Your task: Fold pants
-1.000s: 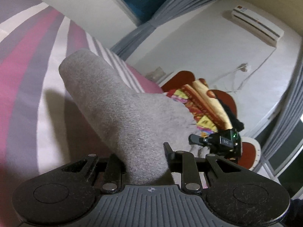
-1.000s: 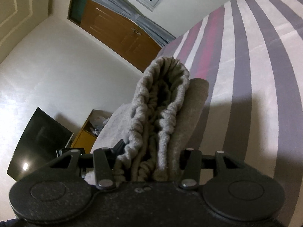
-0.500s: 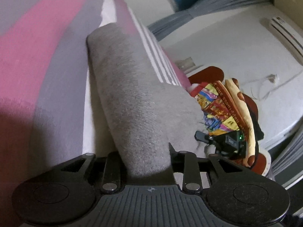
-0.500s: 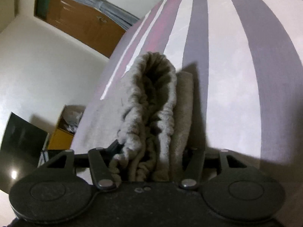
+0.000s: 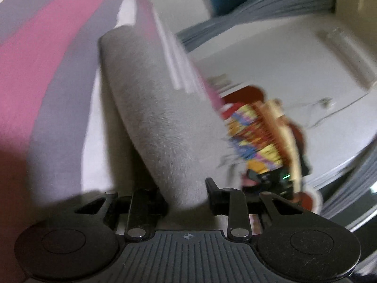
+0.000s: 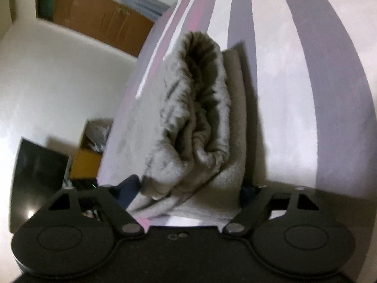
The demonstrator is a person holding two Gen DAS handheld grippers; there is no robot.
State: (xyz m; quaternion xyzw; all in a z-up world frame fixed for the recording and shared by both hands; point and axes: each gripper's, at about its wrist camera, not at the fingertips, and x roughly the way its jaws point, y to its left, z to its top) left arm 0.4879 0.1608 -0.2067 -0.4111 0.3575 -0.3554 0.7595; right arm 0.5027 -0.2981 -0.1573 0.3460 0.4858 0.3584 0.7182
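Observation:
Grey fleece pants lie folded on the striped bedspread. In the left wrist view my left gripper is shut on a smooth folded edge of the pants, which runs away from the fingers. In the right wrist view the gathered elastic waistband sits on top of a folded layer. My right gripper stands wide open, its fingers spread on either side of the pants and no longer pinching them.
The bed has pink, grey and white stripes. Past its edge in the left wrist view are a chair with colourful cloth and curtains. The right wrist view shows a wooden door, a yellow box and a dark screen.
My right gripper has opened and let go of the waistband, which now rests lower on the bed. My left gripper has lowered toward the bed, still clamped on the fold.

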